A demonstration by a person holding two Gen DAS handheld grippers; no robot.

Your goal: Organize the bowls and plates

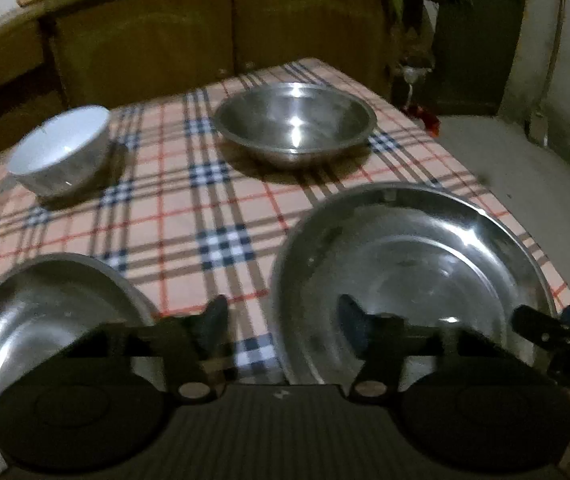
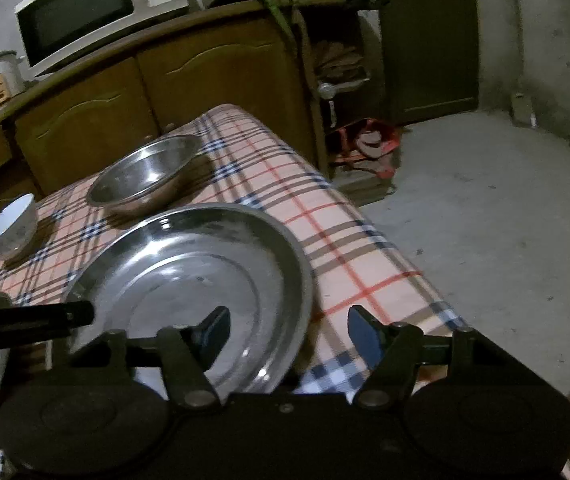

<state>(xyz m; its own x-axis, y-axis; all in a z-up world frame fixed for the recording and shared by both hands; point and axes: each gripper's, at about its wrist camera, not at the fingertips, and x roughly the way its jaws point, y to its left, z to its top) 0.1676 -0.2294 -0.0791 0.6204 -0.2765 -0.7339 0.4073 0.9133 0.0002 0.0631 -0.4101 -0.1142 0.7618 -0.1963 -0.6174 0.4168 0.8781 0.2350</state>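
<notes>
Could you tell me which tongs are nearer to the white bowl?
Left. The left tongs hover near the table's front, between both steel plates; the right tongs straddle the large plate's right rim, farther from the white bowl.

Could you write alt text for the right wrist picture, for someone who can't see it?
The right tool hangs open over the near rim of a large steel plate on a checked tablecloth. Behind stand a steel bowl and a white bowl.

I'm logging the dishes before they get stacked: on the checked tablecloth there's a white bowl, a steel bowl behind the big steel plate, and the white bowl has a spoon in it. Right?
Not quite: the white bowl is empty, as the left wrist view shows. The steel bowl does sit behind the big steel plate on the checked tablecloth.
</notes>
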